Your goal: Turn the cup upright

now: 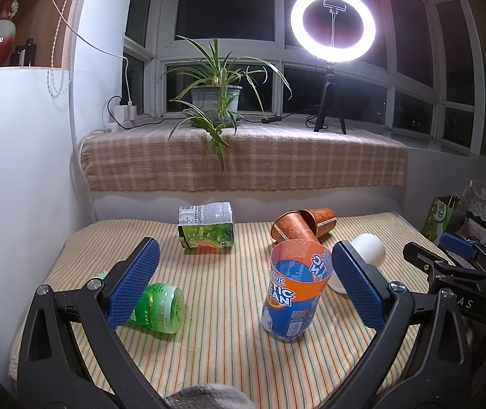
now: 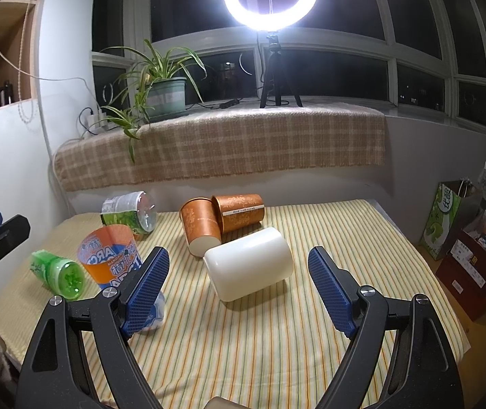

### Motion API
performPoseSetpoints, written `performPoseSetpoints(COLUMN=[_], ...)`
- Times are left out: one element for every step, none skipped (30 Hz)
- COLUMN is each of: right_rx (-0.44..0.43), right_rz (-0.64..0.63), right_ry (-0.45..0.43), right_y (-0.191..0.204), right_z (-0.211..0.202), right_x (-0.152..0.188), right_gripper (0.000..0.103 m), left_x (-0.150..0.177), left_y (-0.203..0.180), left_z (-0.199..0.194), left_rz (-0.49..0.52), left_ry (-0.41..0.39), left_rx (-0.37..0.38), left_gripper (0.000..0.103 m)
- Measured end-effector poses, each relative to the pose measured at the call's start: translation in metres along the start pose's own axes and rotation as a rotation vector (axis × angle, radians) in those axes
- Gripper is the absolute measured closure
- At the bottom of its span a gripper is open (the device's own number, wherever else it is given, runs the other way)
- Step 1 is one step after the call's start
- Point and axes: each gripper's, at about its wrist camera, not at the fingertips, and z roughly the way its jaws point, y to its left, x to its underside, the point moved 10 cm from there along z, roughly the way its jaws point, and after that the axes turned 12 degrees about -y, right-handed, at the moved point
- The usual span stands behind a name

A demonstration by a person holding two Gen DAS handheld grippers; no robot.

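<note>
A white cup (image 2: pixel 249 267) lies on its side on the striped table, between and just beyond my open right gripper (image 2: pixel 239 286); it also shows in the left wrist view (image 1: pixel 367 248). Two orange paper cups (image 2: pixel 222 218) lie on their sides behind it, also seen in the left wrist view (image 1: pixel 302 226). A blue and orange cut bottle cup (image 1: pixel 294 293) stands upright, also seen in the right wrist view (image 2: pixel 110 255). My left gripper (image 1: pixel 243 286) is open and empty, with this cup near its right finger.
A green plastic cup (image 1: pixel 161 306) lies on its side at the left. A green labelled cut bottle (image 1: pixel 207 226) lies at the back. The striped tablecloth (image 2: pixel 277 341) ends at the right, where bags and boxes (image 2: pixel 464 238) stand on the floor. A wall borders the left.
</note>
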Motion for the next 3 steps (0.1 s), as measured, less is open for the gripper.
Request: performPoseSetpoints(right_rx=[0.001, 0.001, 0.000], right_rz=[0.000, 0.002, 0.003], right_ry=[0.000, 0.000, 0.000], right_y=[-0.0002, -0.0003, -0.0007], right_z=[-0.0002, -0.0002, -0.0005], right_x=[0.0001, 0.0000, 0.0004], right_gripper=[0.019, 0.019, 0.019], left_x=[-0.0003, -0.0001, -0.0004], left_y=[0.0001, 0.0004, 0.0013], left_z=[-0.0003, 0.0003, 0.0002], left_rz=[0.002, 0.000, 0.002], left_ry=[-0.002, -0.001, 0.000], left_rx=[-0.001, -0.004, -0.005], left_gripper=[0.000, 0.000, 0.000])
